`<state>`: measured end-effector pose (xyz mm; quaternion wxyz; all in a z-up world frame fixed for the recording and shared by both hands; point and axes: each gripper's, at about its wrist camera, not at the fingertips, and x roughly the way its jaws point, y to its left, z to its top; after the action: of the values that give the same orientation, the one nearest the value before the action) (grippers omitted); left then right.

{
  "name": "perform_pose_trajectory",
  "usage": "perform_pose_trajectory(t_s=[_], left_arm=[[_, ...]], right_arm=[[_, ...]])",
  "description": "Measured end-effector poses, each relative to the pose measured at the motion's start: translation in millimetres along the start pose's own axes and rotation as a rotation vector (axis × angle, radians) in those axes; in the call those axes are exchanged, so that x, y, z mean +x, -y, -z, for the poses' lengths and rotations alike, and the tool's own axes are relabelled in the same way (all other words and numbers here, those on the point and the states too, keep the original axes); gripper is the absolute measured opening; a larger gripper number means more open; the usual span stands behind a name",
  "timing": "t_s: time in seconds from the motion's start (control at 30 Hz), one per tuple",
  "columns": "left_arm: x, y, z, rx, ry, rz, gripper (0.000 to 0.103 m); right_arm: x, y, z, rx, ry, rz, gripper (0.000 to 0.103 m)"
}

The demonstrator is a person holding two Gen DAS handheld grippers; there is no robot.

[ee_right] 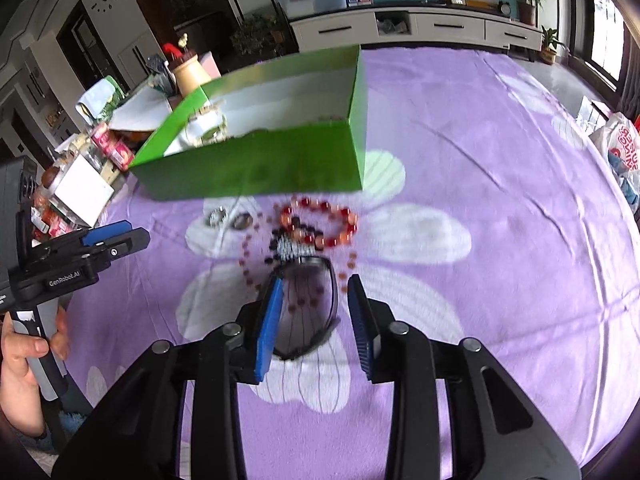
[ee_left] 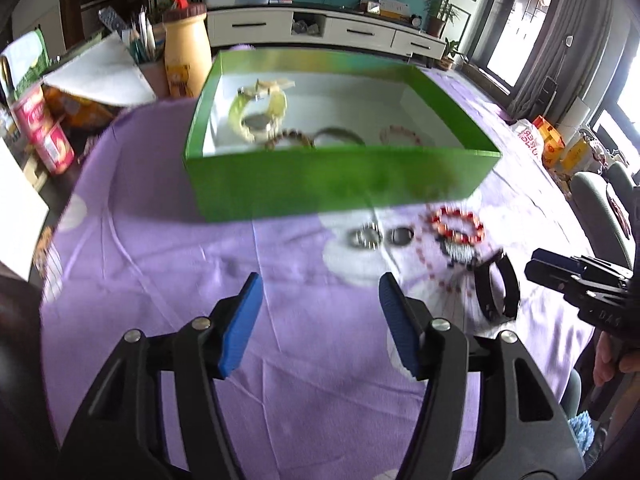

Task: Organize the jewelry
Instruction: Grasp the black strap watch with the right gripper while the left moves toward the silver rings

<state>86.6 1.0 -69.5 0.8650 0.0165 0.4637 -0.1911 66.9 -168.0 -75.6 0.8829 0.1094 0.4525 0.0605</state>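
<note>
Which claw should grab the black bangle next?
The right claw, probably. It is open and its blue fingers sit on either side of the black bangle on the purple cloth. The left claw is open too, but over bare cloth, away from it.

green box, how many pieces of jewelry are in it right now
4 show in the green box: a pale yellow watch at the left, a brown bead bracelet, a dark bangle mid-front, and a pink bead bracelet right. The near wall may hide more.
</note>
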Motion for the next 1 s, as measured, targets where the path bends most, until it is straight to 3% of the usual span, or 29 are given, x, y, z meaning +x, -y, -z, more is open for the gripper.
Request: perform_pose_trajectory(t_s=[0.53,0.7,0.87,1.0], left_arm=[[8,8,9,0.018,-0.027,0.002,0.061],[13,11,7,0.028,-0.031,0.006,0.061],[19,15,3,0.029,-0.037,0.020,0.061],[26,19,0,0.039,-0.037,0.026,0.061]], right_arm=[[30,-7,7,-0.050,-0.037,0.072,0.034],[36,-5,7,-0.061,-0.045,0.109,0.016],[36,-3,5,-0.070,-0.021,0.122,0.006],[28,1,4,-0.053,0.018,0.098,0.004]])
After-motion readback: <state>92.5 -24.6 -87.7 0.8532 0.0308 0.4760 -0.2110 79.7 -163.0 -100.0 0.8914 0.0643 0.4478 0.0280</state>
